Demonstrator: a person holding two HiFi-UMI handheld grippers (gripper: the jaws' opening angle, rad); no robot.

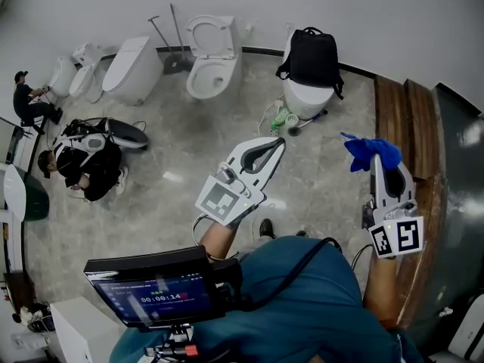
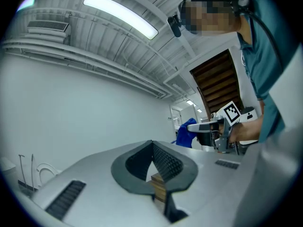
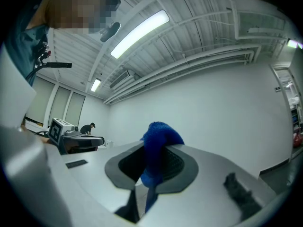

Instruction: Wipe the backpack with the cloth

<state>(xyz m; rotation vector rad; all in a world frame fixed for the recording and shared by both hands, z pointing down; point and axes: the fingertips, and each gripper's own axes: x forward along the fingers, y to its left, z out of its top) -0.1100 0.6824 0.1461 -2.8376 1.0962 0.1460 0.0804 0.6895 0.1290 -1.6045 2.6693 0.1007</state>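
Blue cloth is pinched in the right claw. A bunch of it stands above the tips and a tail hangs down between them, so the tips themselves are covered by fabric in the right gripper view. The left claw is pressed together at its tips and nothing is held in it. A small wood-coloured patch is seen through the gap behind its pads, but what it is cannot be made out.

Both claws are held up in the air, well apart from the black backpack. The backpack is set upright on a white toilet by the far wall, with its straps hanging at the sides, and the toilet's top is hidden under it. Small green and white items lie on the grey floor just beside the toilet's base, too small to be named.

An open toilet and a closed one are lined up further left. A crouching person is seen at the left, and another person is nearly cut off by the edge. A screen is seen low in the head view, its small print blurred.
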